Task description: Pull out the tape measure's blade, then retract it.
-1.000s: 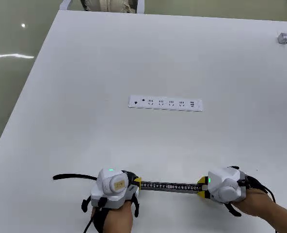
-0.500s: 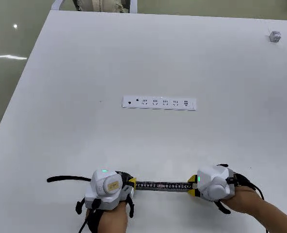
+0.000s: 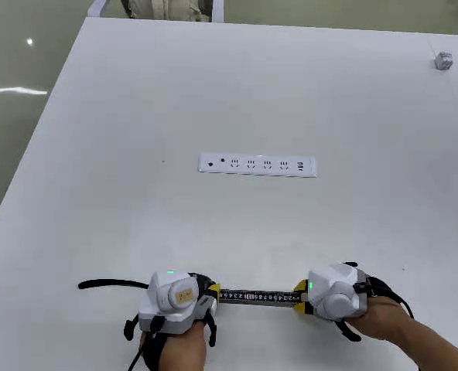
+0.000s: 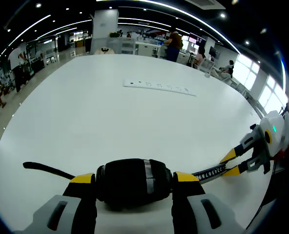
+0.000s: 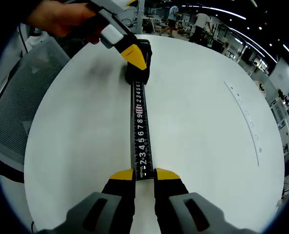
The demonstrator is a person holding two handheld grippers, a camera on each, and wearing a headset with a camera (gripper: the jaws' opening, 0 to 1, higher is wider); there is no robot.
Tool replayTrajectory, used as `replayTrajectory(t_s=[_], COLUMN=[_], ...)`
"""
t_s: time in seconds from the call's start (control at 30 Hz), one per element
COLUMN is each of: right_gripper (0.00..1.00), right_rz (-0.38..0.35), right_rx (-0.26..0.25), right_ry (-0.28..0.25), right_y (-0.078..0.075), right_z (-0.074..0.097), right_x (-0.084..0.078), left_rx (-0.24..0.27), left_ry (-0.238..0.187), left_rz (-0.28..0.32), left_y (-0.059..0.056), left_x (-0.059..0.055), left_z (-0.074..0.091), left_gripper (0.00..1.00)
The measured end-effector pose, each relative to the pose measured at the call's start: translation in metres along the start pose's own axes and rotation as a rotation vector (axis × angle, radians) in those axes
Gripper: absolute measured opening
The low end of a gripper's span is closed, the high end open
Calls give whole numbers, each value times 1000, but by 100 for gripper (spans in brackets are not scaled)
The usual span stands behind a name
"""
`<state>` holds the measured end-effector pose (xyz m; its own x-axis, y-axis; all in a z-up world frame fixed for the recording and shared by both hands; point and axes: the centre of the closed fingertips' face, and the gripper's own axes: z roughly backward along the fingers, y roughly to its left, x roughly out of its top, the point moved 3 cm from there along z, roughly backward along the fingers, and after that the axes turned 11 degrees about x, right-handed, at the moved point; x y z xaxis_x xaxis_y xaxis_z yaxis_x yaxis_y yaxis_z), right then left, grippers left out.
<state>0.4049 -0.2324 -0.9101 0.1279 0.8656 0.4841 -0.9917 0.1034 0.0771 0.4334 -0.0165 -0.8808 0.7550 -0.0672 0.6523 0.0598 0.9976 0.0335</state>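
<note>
Closest to me, at 7 o'clock, my left gripper (image 3: 211, 292) is clenched on the tape measure case (image 4: 133, 181), with a yellow jaw tip pressing each side. The case is a rounded black lump with a grey band down its middle, and it sits on the table (image 3: 213, 93). A thin black strap (image 3: 109, 284) lies flat from it toward 9 o'clock.

At 5 o'clock my right gripper (image 5: 144, 174) is pinched tight on the free end of the blade (image 5: 139, 122). The blade runs straight between the two grippers, a narrow dark strip with pale printed numbers, low over the tabletop. In the right gripper view the table's rim curves close by, with a grey mesh chair (image 5: 17, 97) just past it.

Ahead there's a broad stretch of smooth, matte white surface. At 12 o'clock, well apart from the blade and parallel to it, lies a power strip (image 3: 257, 165), a long flat white bar with a row of sockets.

The table's left edge slants away at 10 o'clock, with glossy floor beyond it. Far off at 1 o'clock, near the back corner, there's a small grey object (image 3: 443, 60), too small to make out.
</note>
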Motion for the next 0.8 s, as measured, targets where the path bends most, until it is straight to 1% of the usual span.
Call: replayTrajectory(t_s=[0.5, 0.8], right_gripper=[13, 13], right_rz=[3, 8], right_rx=[4, 8], right_ry=[-18, -23], right_y=[-1, -1], right_z=[-10, -13], right_x=[18, 25], left_rx=[0, 0], left_ry=[-1, -1], left_rz=[0, 0], left_y=[0, -1], left_x=[0, 0], left_z=[1, 1], left_gripper=[59, 59])
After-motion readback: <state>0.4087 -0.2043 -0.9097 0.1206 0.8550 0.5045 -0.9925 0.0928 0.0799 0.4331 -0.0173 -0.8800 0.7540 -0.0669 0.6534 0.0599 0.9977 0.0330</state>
